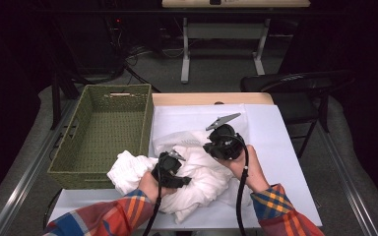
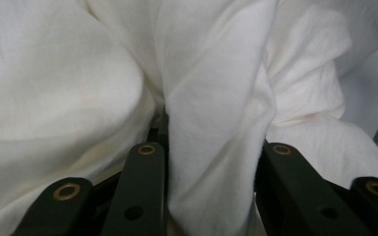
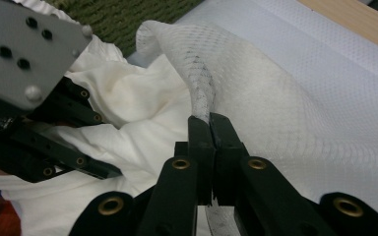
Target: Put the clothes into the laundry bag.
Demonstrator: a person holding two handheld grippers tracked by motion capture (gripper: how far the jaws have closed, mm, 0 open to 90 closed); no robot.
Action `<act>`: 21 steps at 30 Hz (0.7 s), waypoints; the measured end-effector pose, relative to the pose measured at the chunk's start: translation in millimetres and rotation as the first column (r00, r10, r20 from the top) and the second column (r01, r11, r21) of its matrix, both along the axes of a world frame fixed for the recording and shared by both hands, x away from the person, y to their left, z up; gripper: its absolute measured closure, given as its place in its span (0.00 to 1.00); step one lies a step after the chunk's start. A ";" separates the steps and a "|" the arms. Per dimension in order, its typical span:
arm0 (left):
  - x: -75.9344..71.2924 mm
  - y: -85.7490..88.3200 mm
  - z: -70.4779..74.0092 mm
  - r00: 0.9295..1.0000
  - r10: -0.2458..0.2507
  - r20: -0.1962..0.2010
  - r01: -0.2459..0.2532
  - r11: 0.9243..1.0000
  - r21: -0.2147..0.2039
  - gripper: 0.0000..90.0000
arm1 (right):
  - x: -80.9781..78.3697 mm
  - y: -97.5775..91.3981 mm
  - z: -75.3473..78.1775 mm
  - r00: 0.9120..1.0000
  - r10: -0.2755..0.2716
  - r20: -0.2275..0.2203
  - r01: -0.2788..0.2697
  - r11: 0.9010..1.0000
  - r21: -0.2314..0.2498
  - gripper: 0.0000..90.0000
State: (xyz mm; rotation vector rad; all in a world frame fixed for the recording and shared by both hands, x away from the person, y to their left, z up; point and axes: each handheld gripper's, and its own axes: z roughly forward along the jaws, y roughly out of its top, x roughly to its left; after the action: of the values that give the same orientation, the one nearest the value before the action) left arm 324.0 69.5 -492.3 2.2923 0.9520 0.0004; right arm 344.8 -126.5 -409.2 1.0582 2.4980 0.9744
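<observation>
Garment: white cloth [image 1: 197, 182] bunched on table, under both grippers, just right of green wicker basket [image 1: 103, 132]
Mesh bag: white netting [image 3: 256, 73], edge pinched by right gripper [image 3: 209, 120], jaws pressed together on it
Left gripper [image 2: 211, 147]: fold of cloth between jaws, pads against it
Surface: white cover [image 1: 275, 132] over wood table [image 1: 211, 98]
Room: dark, grey floor [image 1: 216, 69], chair [image 1: 300, 88] right

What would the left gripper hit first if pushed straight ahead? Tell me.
The left gripper would meet the white garment first: a fold already sits between its jaws, with more cloth bunched right behind it. What lies under the cloth cannot be told.
</observation>
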 end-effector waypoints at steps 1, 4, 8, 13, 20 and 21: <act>0.2 -0.2 4.4 1.000 0.015 0.007 -0.015 1.000 -0.027 0.80 | -0.9 0.2 1.7 1.000 0.004 0.002 -0.004 1.000 0.003 0.99; 0.7 -2.6 15.7 0.997 0.072 0.041 -0.068 0.993 -0.092 0.81 | -3.7 0.8 5.7 1.000 0.010 0.013 -0.010 1.000 0.014 0.99; 5.4 -13.2 13.7 0.990 0.129 0.053 -0.122 0.985 -0.121 0.79 | -4.1 1.4 4.9 1.000 0.015 0.008 -0.015 1.000 0.017 0.99; 8.3 -26.7 -6.1 0.997 0.052 0.062 -0.051 0.999 -0.013 0.64 | 1.1 -1.0 -7.0 1.000 0.009 -0.026 -0.009 1.000 -0.001 0.99; -3.1 -25.2 13.9 0.992 -0.056 0.114 0.050 0.997 0.057 0.30 | 2.3 -5.9 -6.3 1.000 0.000 -0.026 0.000 1.000 -0.003 0.99; -5.5 -23.2 18.6 0.991 -0.071 0.116 0.064 0.996 0.056 0.28 | 2.2 -6.2 -6.0 1.000 -0.003 -0.029 0.003 1.000 -0.002 0.99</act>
State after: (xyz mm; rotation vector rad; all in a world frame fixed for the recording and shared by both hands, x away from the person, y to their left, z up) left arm 318.5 46.3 -473.7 2.3430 0.8225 0.1322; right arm 347.0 -132.7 -415.2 1.0825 2.5188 0.9619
